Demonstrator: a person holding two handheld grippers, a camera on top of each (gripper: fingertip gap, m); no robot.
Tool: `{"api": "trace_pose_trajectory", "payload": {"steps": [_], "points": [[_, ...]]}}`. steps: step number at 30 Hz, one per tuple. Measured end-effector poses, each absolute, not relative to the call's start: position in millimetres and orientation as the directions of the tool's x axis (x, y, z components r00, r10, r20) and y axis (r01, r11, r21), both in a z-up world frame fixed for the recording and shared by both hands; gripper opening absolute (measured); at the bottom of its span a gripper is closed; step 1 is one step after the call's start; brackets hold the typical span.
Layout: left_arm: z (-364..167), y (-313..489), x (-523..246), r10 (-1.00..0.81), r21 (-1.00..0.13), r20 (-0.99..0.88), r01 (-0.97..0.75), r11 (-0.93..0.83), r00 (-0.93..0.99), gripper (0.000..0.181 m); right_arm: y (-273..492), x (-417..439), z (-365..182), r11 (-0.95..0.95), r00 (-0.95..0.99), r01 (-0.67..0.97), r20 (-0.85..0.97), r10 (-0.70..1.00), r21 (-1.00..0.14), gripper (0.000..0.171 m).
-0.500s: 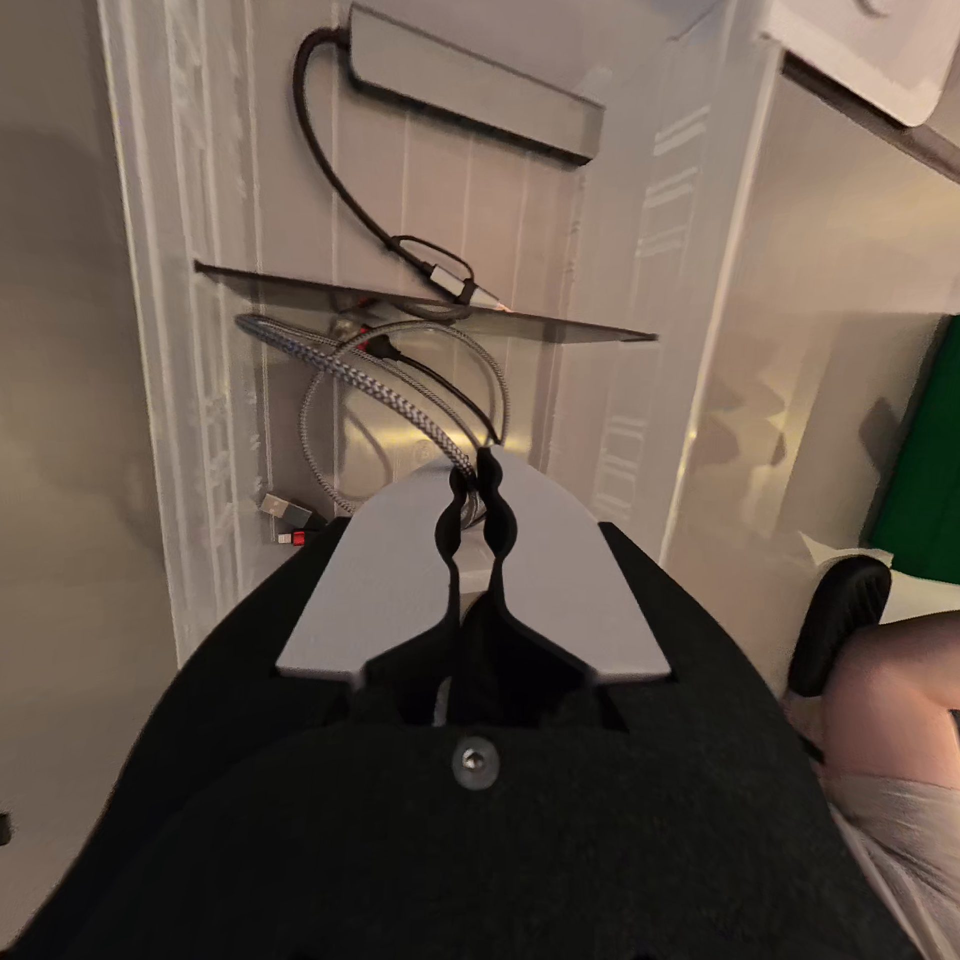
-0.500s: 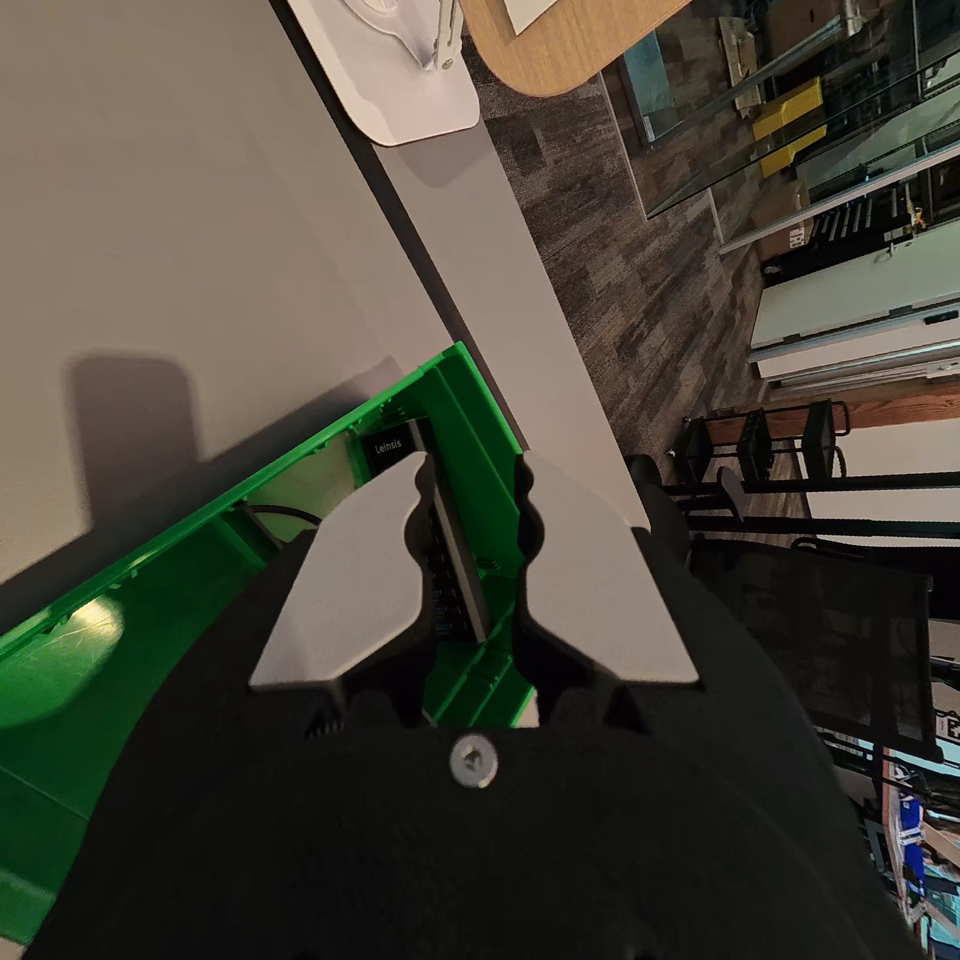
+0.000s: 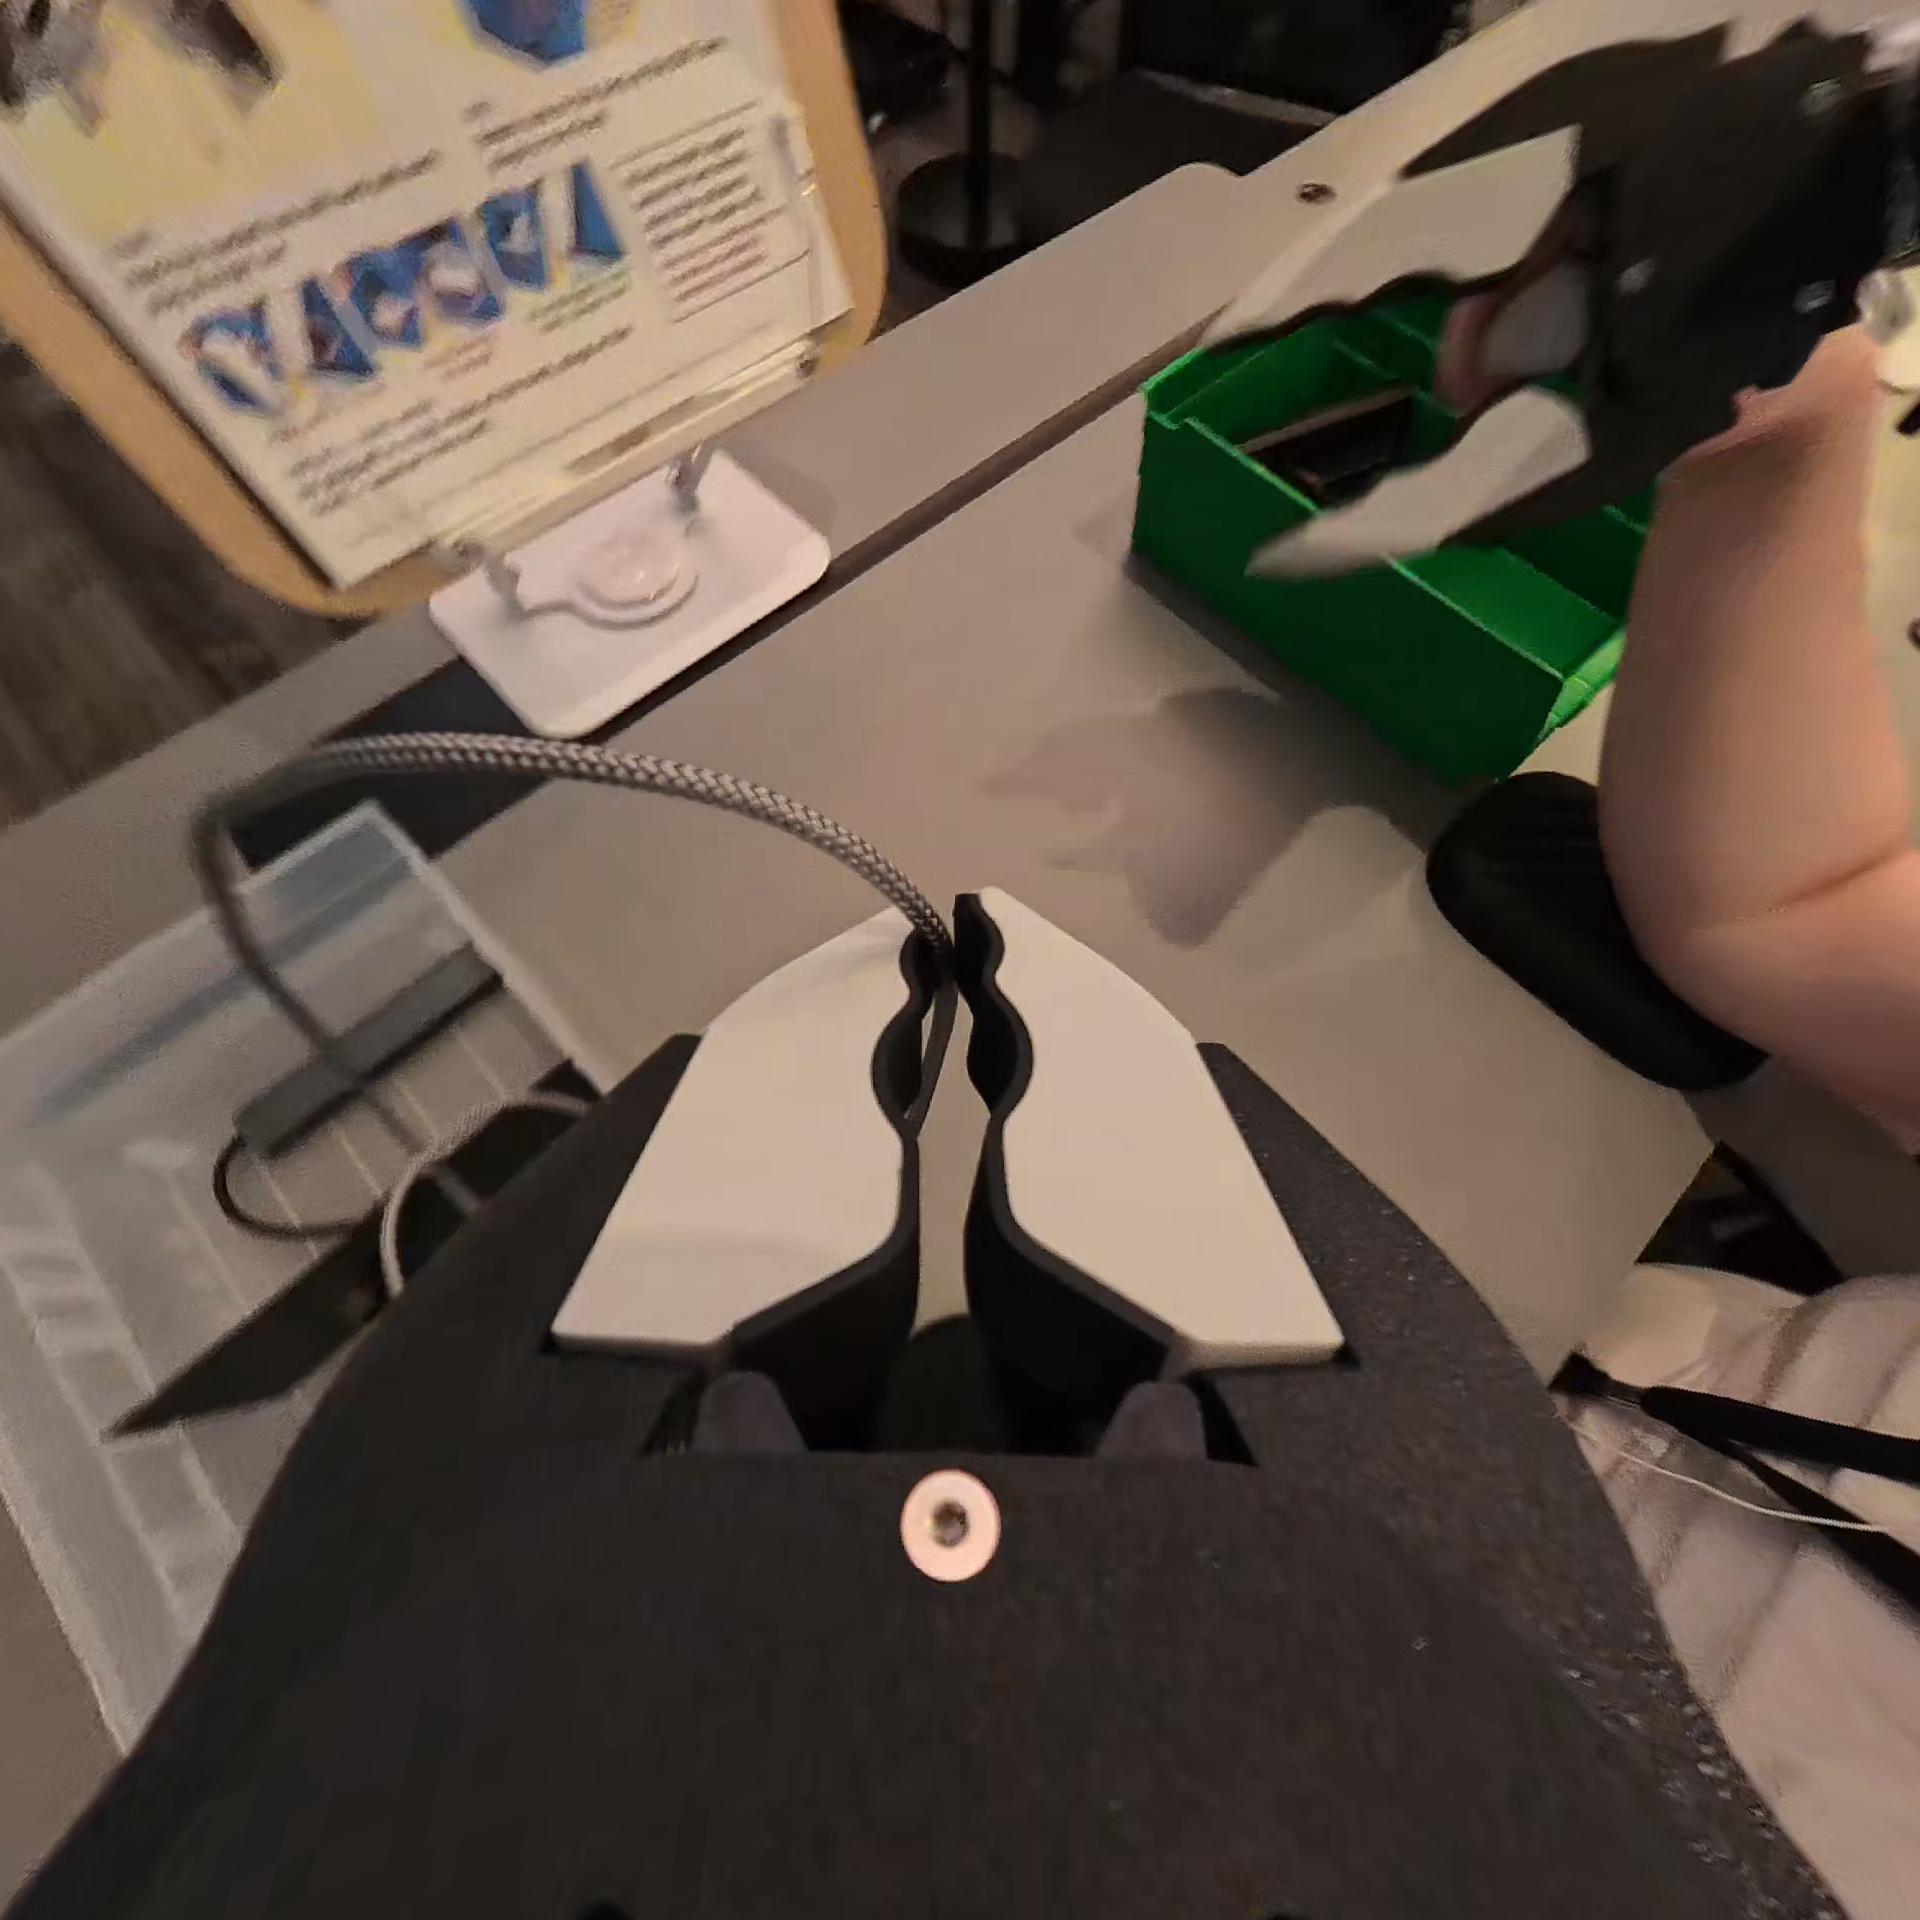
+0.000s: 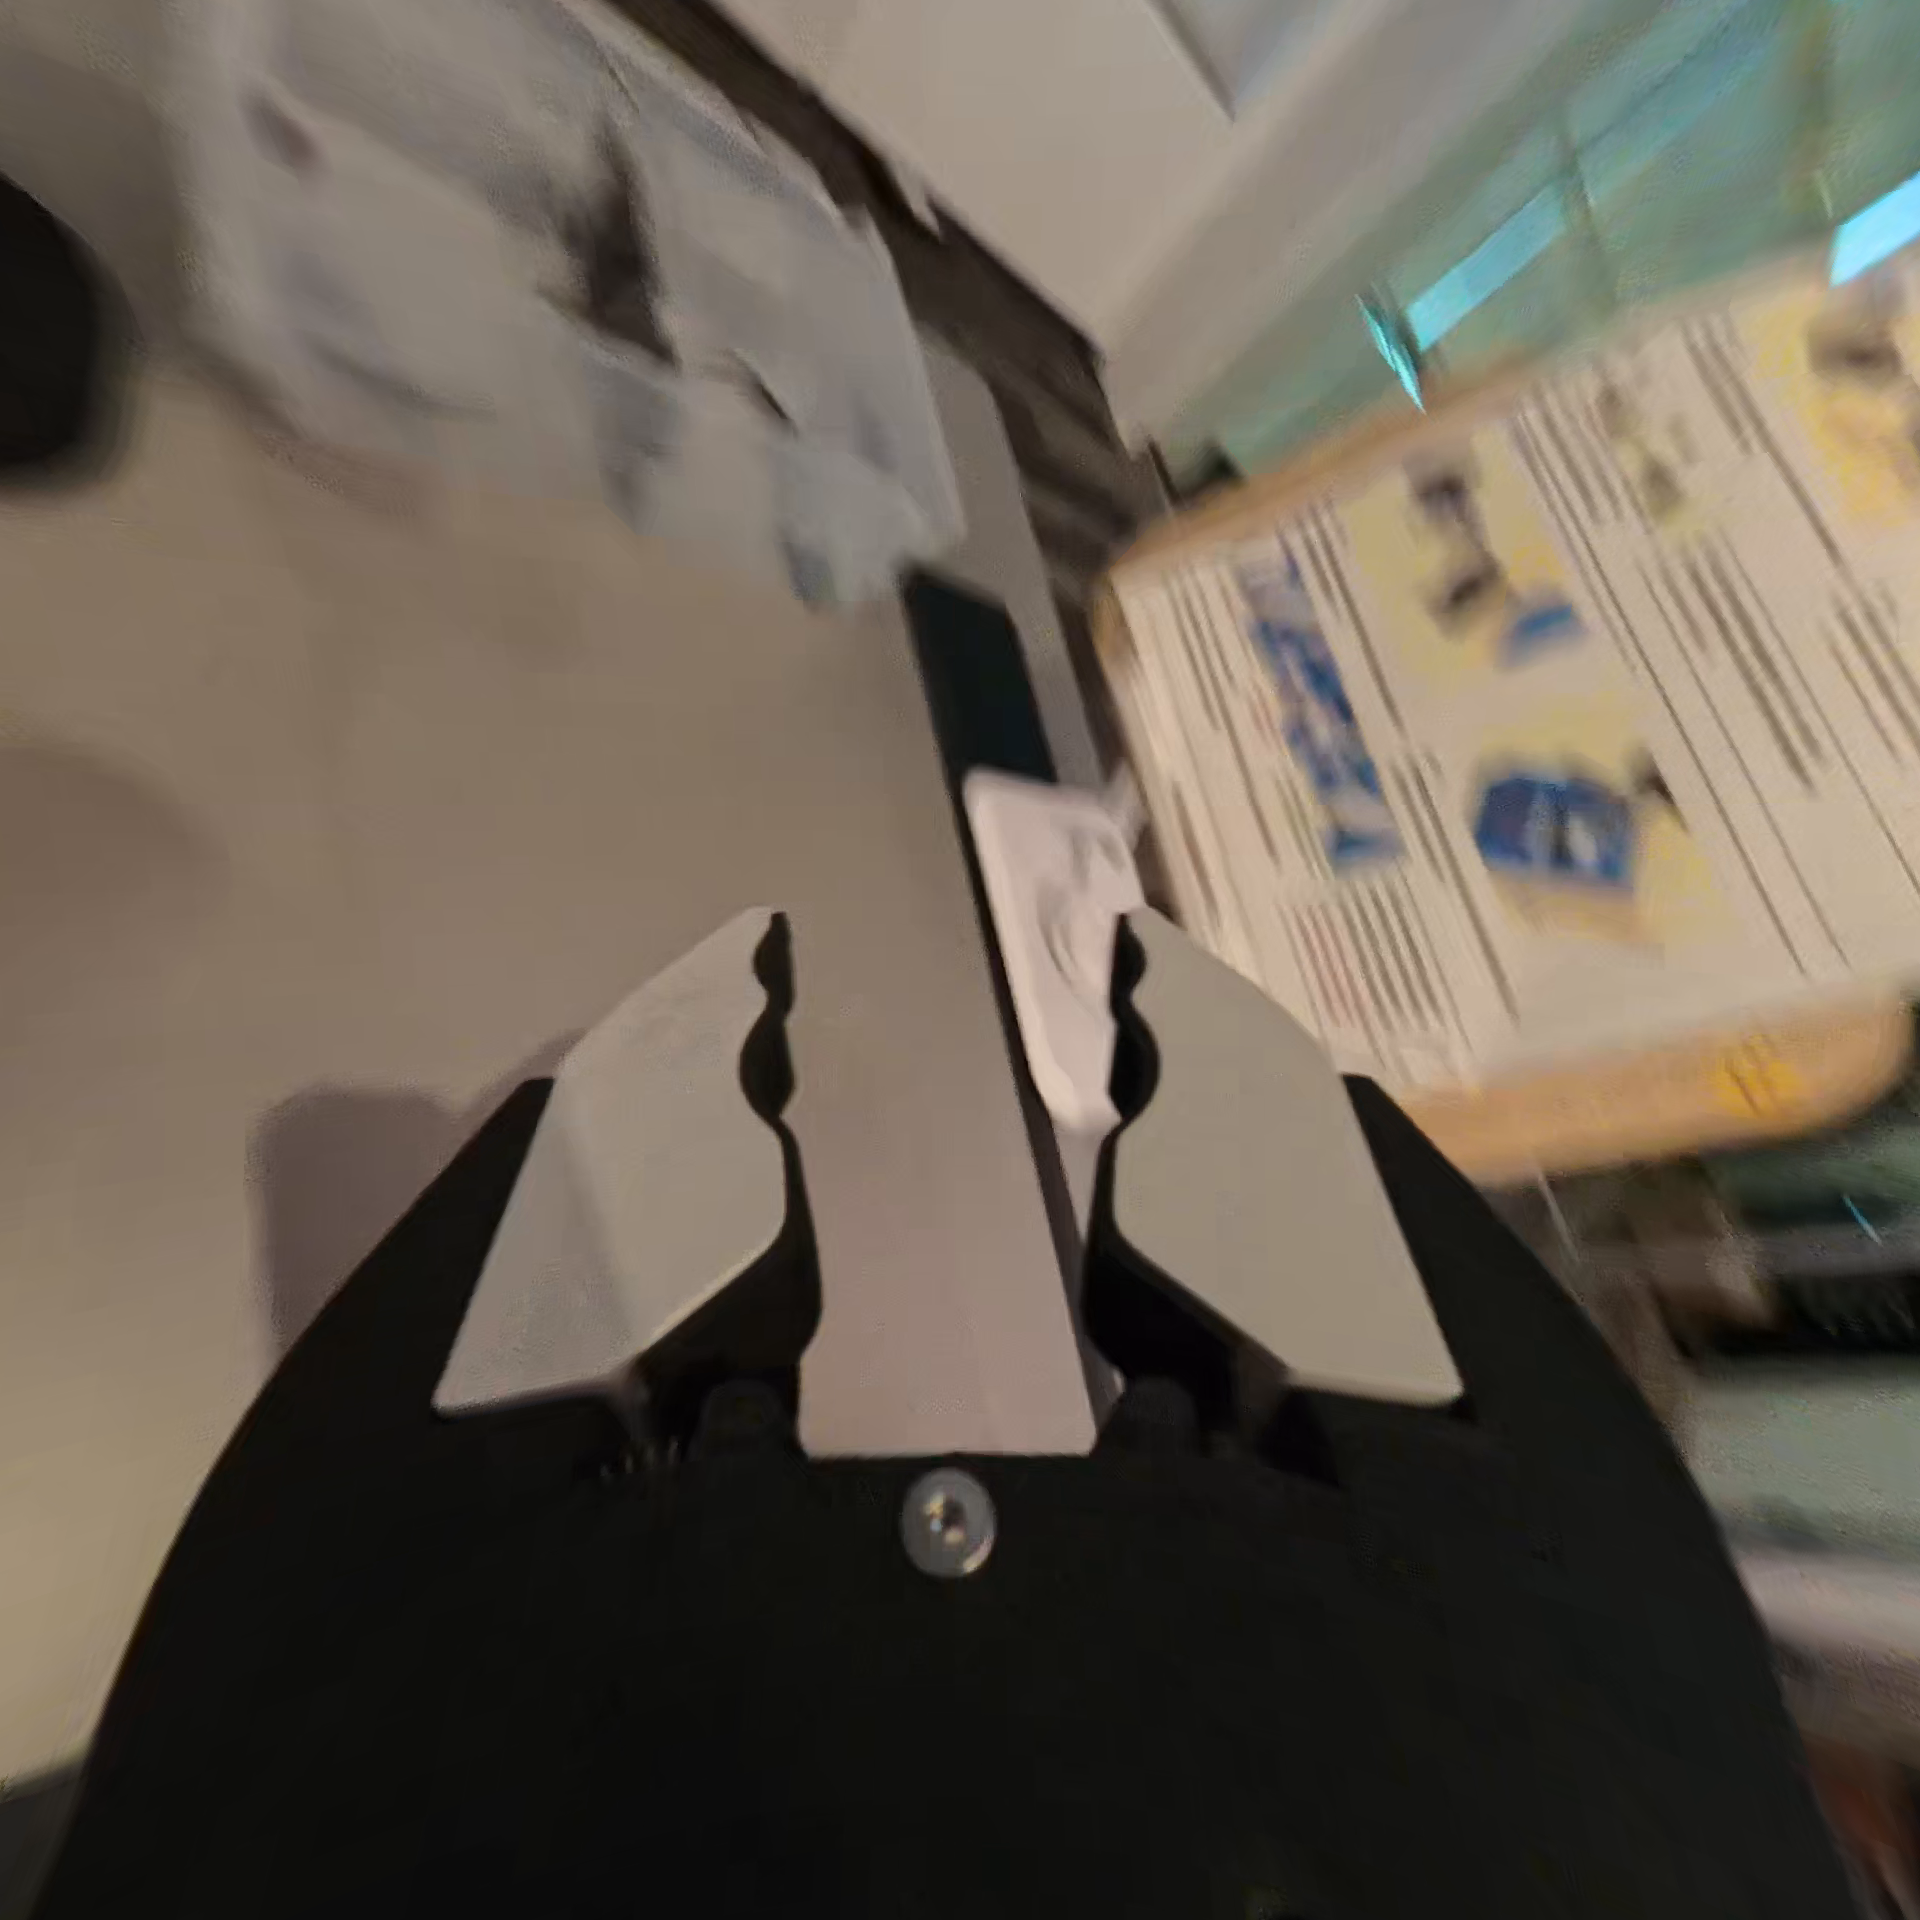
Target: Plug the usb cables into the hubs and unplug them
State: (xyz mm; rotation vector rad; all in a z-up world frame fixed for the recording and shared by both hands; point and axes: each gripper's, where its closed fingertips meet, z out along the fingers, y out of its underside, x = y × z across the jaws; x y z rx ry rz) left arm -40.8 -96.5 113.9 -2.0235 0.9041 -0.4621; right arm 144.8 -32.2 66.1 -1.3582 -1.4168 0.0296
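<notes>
Left wrist view: grey table [image 3: 935, 644], jaws pinch braided cable [image 3: 727, 790]; right's apart.

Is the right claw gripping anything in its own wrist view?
No. The right claw stands open, and only the grey table and a white stand base show between its fingers.

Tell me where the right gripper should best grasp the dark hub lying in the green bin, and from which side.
Probably from above, across the narrow width of the dark hub, near its middle. It lies flat and low in a compartment of the green bin, whose walls block any sideways approach. The right gripper, open beside it, could take it so.
</notes>
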Motion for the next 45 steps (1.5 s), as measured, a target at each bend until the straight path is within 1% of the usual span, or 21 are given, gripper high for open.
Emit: {"api": "trace_pose_trajectory", "payload": {"steps": [2,3,5,7,10,13,15,19,21,23,24,26,28,31,34,36,37,38,41,43,45], "points": [[119.7,-107.0,-15.0,-0.808,-0.84,-0.027,-0.452,-0.301,0.588,0.003,-58.8,87.3,74.3,0.461,0.202,0.504,0.619,0.759,-0.73,0.084],[124.2,-119.2,-0.9,-0.856,-0.853,-0.019,-0.454,-0.255,0.516,0.003,-68.7,63.9,77.2,0.489,0.184,0.416,0.597,0.781,-0.767,0.089],[136.2,-143.2,18.3,-0.914,-0.885,-0.023,-0.434,-0.17,0.404,0.003,-81.0,27.3,71.1,0.463,0.144,0.287,0.516,0.844,-0.838,0.095],[148.6,-159.4,25.4,-0.931,-0.909,-0.069,-0.406,-0.089,0.358,0.003,-72.4,2.7,55.5,0.4,0.17,0.259,0.449,0.877,-0.879,0.102],[167.7,-187.4,29.7,-0.961,-0.945,-0.081,-0.327,-0.011,0.264,0.003,-51.1,-21.7,34.7,0.369,0.275,0.229,0.424,0.863,-0.901,0.102],[176.6,-208.0,29.2,-0.982,-0.959,-0.066,-0.282,0.013,0.177,0.002,-53.2,-49.3,19.9,0.32,0.286,0.146,0.35,0.892,-0.936,0.103],[181.5,-211.4,29.1,-0.984,-0.965,-0.074,-0.259,0.031,0.159,0.003,-68.2,-72.6,13.1,0.274,0.216,0.08,0.285,0.934,-0.958,0.106],[187.9,-215.1,32.7,-0.992,-0.977,-0.045,-0.212,0.019,0.119,0.003,-65.9,-111.5,1.7,0.299,0.263,0.078,0.309,0.914,-0.951,0.104],[187.7,-218.1,35.6,-0.995,-0.978,-0.036,-0.209,0.016,0.093,0.003,-51.7,-122.6,-7.7,0.299,0.336,0.141,0.33,0.882,-0.944,0.095],[188.1,-224.9,38.9,-0.999,-0.979,-0.029,-0.205,0.019,0.046,0.003,-48.9,-131.5,-8.7,0.274,0.338,0.118,0.298,0.893,-0.954,0.085],[188.3,-226.9,40.1,-0.999,-0.979,-0.026,-0.202,0.019,0.031,0.003,-51.0,-135.4,-7.2,0.239,0.317,0.08,0.252,0.915,-0.968,0.074],[188.2,-227.6,41.2,-0.999,-0.979,-0.028,-0.203,0.023,0.024,0.003,-62.3,-142.1,-7.9,0.138,0.21,0.031,0.142,0.967,-0.99,0.04],[188.4,-225.9,39.2,-0.999,-0.979,-0.03,-0.202,0.023,0.032,0.003,-71.8,-140.4,-7.9,0.062,0.112,0.027,0.064,0.992,-0.998,0.006],[195.8,-223.9,27.8,-0.998,-0.986,-0.04,-0.165,0.031,0.054,0.003,-61.2,-117.1,17.3,0.068,0.151,0.006,0.068,0.986,-0.998,0.007],[207.8,-217.1,7.0,-0.99,-0.993,-0.064,-0.104,0.051,0.123,0.003,-52.8,-68.7,79.0,0.062,0.185,-0.115,0.04,0.982,-0.991,0.007],[212.9,-212.0,-7.5,-0.983,-0.995,-0.068,-0.078,0.055,0.168,0.002,-46.8,-22.7,123.4,0.099,0.263,-0.188,0.047,0.964,-0.977,0.006],[214.4,-208.3,-13.7,-0.979,-0.996,-0.065,-0.068,0.052,0.194,0.002,-44.4,0.5,139.6,0.128,0.31,-0.189,0.065,0.948,-0.973,0.006],[213.7,-202.3,-19.2,-0.971,-0.997,-0.059,-0.067,0.045,0.232,0.002,-42.6,19.7,147.0,0.137,0.344,-0.144,0.08,0.935,-0.98,0.006],[198.6,-176.1,-28.5,-0.939,-0.991,-0.037,-0.13,-0.009,0.341,0.003,-39.9,62.5,118.4,0.011,0.378,0.182,0.081,0.922,-0.983,0.006],[176.3,-158.9,-25.4,-0.932,-0.971,0.014,-0.218,-0.1,0.363,0.003,-47.4,86.9,76.7,-0.105,0.352,0.417,0.054,0.935,-0.903,0.006],[144.0,-144.0,-14.7,-0.934,-0.918,0.091,-0.335,-0.213,0.347,0.003,-50.2,112.5,34.3,-0.177,0.352,0.607,0.062,0.934,-0.775,0.006]]}}
